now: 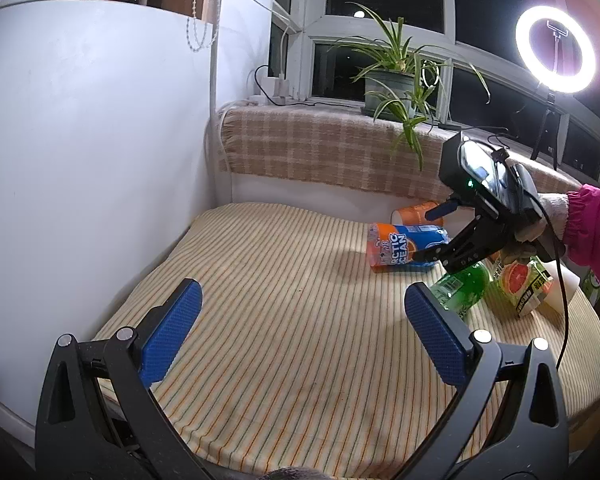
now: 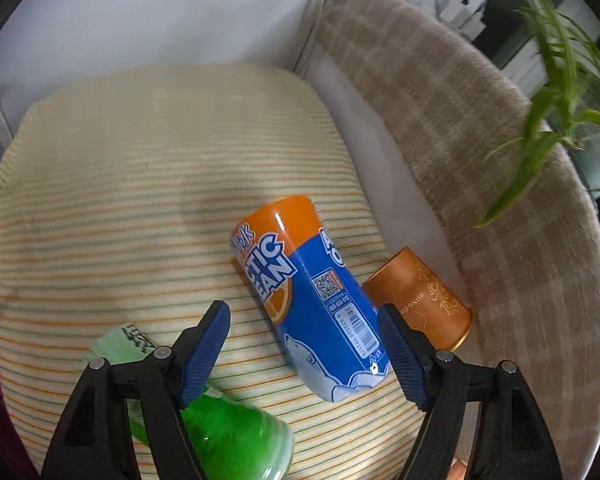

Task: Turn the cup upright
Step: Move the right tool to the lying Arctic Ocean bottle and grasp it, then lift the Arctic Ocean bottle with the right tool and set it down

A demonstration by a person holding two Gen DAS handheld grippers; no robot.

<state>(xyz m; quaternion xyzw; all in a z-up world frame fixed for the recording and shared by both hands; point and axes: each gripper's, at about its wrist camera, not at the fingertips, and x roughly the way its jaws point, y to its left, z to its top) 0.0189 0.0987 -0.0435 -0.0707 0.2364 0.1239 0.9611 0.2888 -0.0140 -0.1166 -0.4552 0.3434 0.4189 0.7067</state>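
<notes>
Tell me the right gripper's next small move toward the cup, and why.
Probably shift right and forward. The right gripper is open over the Arctic Ocean bottle, while the orange cup lies on its side beyond the right finger, against the bottle. The jaws would need to straddle the cup, not the bottle.

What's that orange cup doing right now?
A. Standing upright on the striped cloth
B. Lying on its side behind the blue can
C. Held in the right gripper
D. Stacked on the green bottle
B. The cup lies on its side just behind the can, while the right gripper hangs open above the can, holding nothing.
</notes>
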